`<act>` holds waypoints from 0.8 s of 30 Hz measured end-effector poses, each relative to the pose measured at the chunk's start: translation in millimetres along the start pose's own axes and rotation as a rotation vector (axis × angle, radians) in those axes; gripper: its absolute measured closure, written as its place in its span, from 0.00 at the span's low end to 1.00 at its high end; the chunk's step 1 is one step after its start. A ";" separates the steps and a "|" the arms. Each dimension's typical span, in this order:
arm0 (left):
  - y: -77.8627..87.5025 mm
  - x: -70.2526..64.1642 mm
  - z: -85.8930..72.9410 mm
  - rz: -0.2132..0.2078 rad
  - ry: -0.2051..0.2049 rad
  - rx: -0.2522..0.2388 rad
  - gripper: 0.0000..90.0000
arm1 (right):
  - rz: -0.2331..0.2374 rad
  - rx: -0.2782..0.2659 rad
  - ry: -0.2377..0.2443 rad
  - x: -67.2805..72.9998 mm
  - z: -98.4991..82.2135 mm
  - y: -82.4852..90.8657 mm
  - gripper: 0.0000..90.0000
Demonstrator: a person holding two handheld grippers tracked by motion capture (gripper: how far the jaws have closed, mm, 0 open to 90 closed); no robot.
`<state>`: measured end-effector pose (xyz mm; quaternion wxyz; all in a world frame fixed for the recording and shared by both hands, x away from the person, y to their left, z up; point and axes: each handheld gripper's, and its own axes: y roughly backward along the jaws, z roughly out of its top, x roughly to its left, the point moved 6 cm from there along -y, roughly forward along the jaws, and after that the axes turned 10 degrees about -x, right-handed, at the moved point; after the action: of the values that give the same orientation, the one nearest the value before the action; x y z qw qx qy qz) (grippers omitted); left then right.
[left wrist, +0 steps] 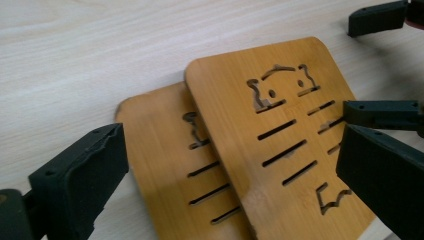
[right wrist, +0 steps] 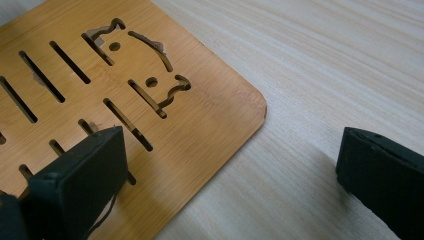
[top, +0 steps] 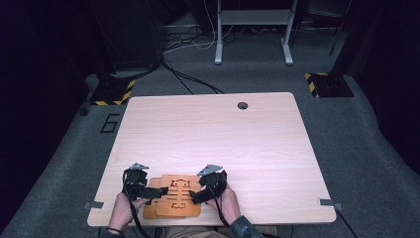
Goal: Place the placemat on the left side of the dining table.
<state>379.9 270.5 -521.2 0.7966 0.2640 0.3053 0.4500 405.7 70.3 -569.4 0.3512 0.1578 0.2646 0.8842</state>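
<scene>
Two bamboo boards lie stacked on the tabletop [top: 257,144], down at its 6 o'clock edge, just in front of the person. The upper board [top: 179,194] has a cut-out animal figure and rows of slots, and it rests askew on the lower board [top: 151,210], which peeks out toward 8 o'clock and carries the same cut pattern in the left gripper view. Two tongs flank the stack. The left tongs [top: 154,191] sit at 9 o'clock of the boards, jaws spread wide around both of them without pinching either. The right tongs [top: 194,197] sit at 3 o'clock, also spread, one jaw over the upper board's corner, the other over bare wood beside it.
</scene>
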 end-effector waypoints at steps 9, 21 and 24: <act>-9.2 -15.7 -1.7 -0.036 -0.014 0.030 0.00 | 0.000 -0.003 0.000 0.0 0.0 -0.1 0.00; -20.9 -20.0 -7.8 -0.068 -0.001 0.074 0.00 | -0.003 -0.003 -0.009 0.3 -0.3 0.2 0.00; -25.1 -19.8 -9.2 -0.066 0.000 0.096 0.00 | -0.004 -0.003 -0.010 0.2 -0.3 0.2 0.00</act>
<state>379.1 243.0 -539.9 0.7975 0.2918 0.3350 0.4082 405.3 70.3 -569.6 0.3544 0.1611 0.2617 0.8832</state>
